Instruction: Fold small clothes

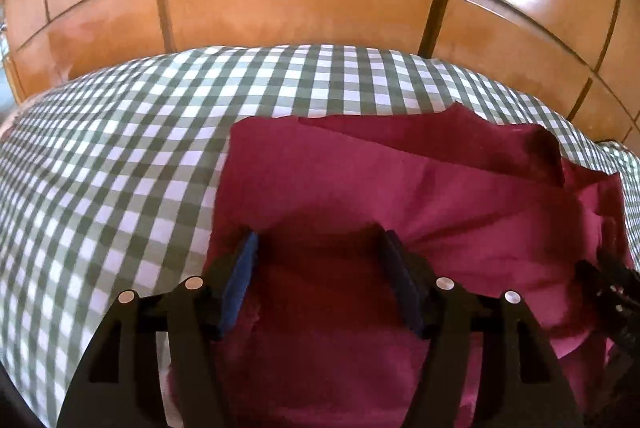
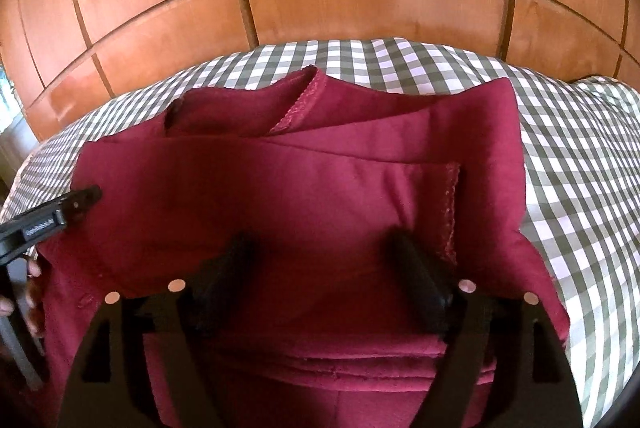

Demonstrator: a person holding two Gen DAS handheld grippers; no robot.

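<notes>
A dark red garment lies folded in layers on a green-and-white checked cover. In the left wrist view my left gripper stands open low over the garment's left part, with flat fabric between its blue-padded fingers and nothing pinched. My right gripper is open over the right part of the garment, near a stitched hem. The fabric under it lies loose. Each gripper shows at the edge of the other's view: the right gripper and the left gripper.
Glossy wooden cupboard panels rise just behind the checked cover's far edge. A hand holds the left gripper at the left edge of the right wrist view. Checked cover stretches bare to the left and right of the garment.
</notes>
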